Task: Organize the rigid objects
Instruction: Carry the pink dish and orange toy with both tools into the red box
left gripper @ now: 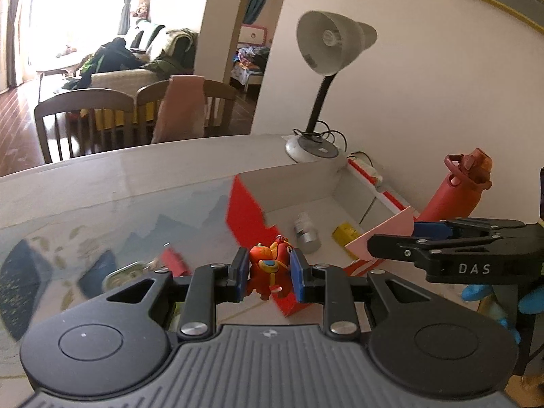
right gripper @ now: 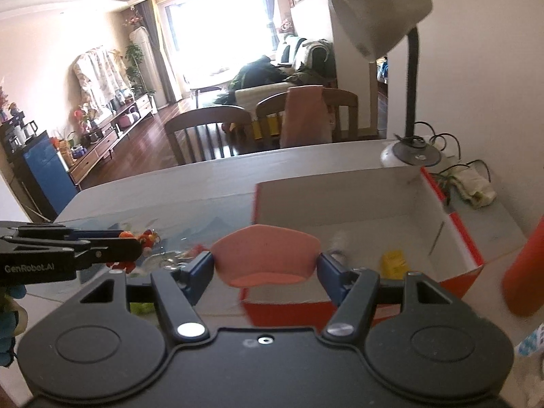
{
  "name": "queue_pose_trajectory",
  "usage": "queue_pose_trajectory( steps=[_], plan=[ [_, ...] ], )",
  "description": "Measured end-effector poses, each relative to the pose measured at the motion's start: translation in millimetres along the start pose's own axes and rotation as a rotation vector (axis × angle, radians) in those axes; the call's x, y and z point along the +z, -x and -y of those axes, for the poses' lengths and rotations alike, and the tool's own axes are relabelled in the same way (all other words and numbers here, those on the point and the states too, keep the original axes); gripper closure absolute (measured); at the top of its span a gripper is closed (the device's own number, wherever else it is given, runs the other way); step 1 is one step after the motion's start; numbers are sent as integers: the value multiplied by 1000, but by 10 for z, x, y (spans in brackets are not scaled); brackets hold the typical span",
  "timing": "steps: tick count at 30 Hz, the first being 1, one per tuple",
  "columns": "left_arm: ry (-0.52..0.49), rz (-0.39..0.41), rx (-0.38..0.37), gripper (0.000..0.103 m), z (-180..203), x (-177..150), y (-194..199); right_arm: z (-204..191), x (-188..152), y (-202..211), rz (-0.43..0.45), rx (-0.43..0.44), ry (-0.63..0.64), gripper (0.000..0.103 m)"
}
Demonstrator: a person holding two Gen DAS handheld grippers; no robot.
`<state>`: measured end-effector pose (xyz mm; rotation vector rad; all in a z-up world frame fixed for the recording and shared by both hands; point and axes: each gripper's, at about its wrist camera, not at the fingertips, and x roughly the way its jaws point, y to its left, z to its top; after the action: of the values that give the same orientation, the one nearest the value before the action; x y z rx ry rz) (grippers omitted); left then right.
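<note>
Daylight floods in from the tall curtained window point(right gripper: 217, 27) at the back, blown out to pure white in both views. Foreground evenly lit, shadows soft; the grey cone-shaded desk lamp point(left gripper: 326, 42) casts a faint shadow on the cream wall point(left gripper: 425, 95). Motion blur smears the open red-and-white cardboard box point(right gripper: 452, 224) and the glossy printed surface point(left gripper: 102, 231), which carries mild glare. Strong fisheye bending, dark corner vignetting.

tabletop point(right gripper: 142, 187): pale, with a printed mat point(left gripper: 102, 238) over the near part. on it: open red box point(left gripper: 244, 207), white inside, at right; lamp point(left gripper: 312, 148) on its base at the far right corner, cord beside it; red bottle point(left gripper: 452, 193) just right of the box; small metal tin point(left gripper: 124, 273) and a red item point(left gripper: 173, 260) on the mat, blurred.
</note>
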<state>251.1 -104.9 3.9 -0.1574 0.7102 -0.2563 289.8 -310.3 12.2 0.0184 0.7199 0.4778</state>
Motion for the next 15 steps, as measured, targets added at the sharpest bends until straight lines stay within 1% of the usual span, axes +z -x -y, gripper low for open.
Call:
queue_pose_trajectory(
  steps=[8, 13, 15],
  plan=[
    [-32, -17, -11, 77, 375, 342, -523, 454, 95, -177, -22, -23, 3, 37],
    [-41, -50, -17, 77, 545, 503, -895, 685, 105, -375, -52, -35, 2, 37],
    [-51, -66, -7, 77, 597, 535, -1054, 755, 103, -465, -66, -39, 7, 37]
  ],
)
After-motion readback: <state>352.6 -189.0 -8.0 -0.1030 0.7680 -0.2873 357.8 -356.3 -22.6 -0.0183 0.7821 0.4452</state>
